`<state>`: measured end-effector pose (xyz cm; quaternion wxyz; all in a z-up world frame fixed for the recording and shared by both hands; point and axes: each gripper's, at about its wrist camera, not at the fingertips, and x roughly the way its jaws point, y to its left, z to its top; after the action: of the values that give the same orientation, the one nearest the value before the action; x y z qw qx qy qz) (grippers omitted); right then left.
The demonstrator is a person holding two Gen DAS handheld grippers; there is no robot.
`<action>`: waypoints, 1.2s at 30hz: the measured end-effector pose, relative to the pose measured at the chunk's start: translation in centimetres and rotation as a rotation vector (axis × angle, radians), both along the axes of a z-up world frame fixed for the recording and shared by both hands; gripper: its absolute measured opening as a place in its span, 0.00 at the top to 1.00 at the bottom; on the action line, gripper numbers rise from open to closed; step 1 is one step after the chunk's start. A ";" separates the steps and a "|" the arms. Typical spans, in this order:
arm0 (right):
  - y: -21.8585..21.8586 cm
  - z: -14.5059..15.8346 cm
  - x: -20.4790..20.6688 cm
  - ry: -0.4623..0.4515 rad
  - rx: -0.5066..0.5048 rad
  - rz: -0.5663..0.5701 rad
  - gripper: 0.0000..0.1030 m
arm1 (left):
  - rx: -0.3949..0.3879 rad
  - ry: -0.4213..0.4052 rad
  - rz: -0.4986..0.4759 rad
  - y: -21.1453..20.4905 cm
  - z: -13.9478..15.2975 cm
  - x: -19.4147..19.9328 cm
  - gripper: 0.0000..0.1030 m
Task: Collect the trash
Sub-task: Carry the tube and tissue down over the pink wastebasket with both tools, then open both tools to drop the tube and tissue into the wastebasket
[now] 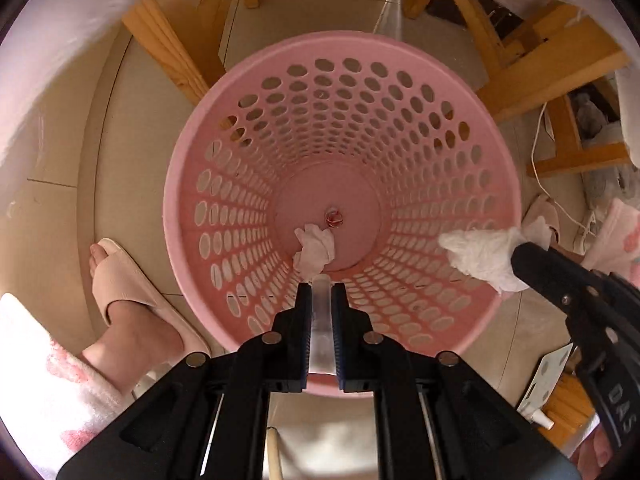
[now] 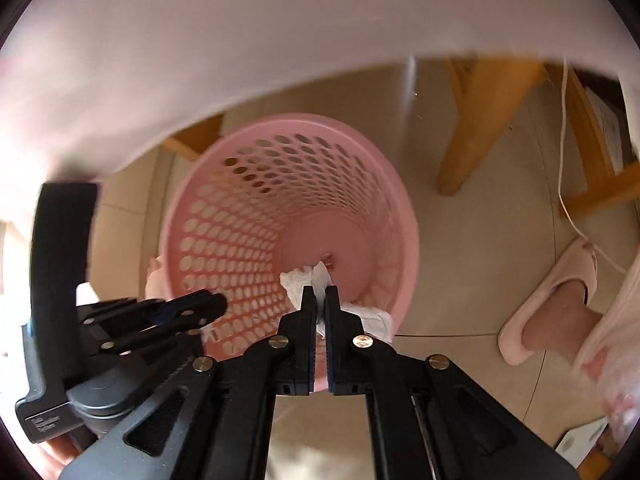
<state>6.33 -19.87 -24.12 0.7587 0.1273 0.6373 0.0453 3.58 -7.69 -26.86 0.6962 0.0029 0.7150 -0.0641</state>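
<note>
Both tongs hang over pink basket [image 1: 496, 128], centre frame. Left tongs [image 1: 321, 286] clamp a clear tube [image 1: 321, 320]. Right tongs [image 2: 319, 294] clamp a white tissue [image 2: 298, 282].

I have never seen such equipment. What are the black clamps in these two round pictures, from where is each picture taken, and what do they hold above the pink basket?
The black clamps are hand-held grippers; a person carries one in each hand. Each has a wide-angle camera looking along its fingers, so each picture is that gripper's own view downward. The left gripper is shut on a small translucent item; I cannot tell what it is. The right gripper is shut on a crumpled white tissue. Both hang over a pink perforated basket standing on a tiled floor. Another tissue and a small reddish scrap lie at its bottom. The person's slippered foot stands beside it.
</note>
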 end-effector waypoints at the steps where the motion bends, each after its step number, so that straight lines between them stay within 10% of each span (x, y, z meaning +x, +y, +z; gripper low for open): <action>1: -0.4 -0.6 0.2 0.017 0.007 -0.017 0.96 | -0.011 -0.002 0.008 0.2 -0.1 0.1 0.91; 15: -2.5 -3.6 -0.4 0.156 0.211 -0.166 0.95 | -0.055 0.048 0.014 -0.1 -0.9 0.0 0.90; 24: -2.6 -4.0 -0.5 0.182 0.242 -0.172 0.83 | -0.041 0.067 0.047 0.6 -0.7 0.0 0.64; 36: -2.6 -1.5 -1.1 0.143 0.233 -0.213 0.81 | 0.022 0.067 0.041 0.0 1.4 -0.8 0.57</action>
<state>5.26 -22.47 -25.58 0.6922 0.2841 0.6628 0.0289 2.80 -7.67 -25.46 0.6730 -0.0061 0.7384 -0.0422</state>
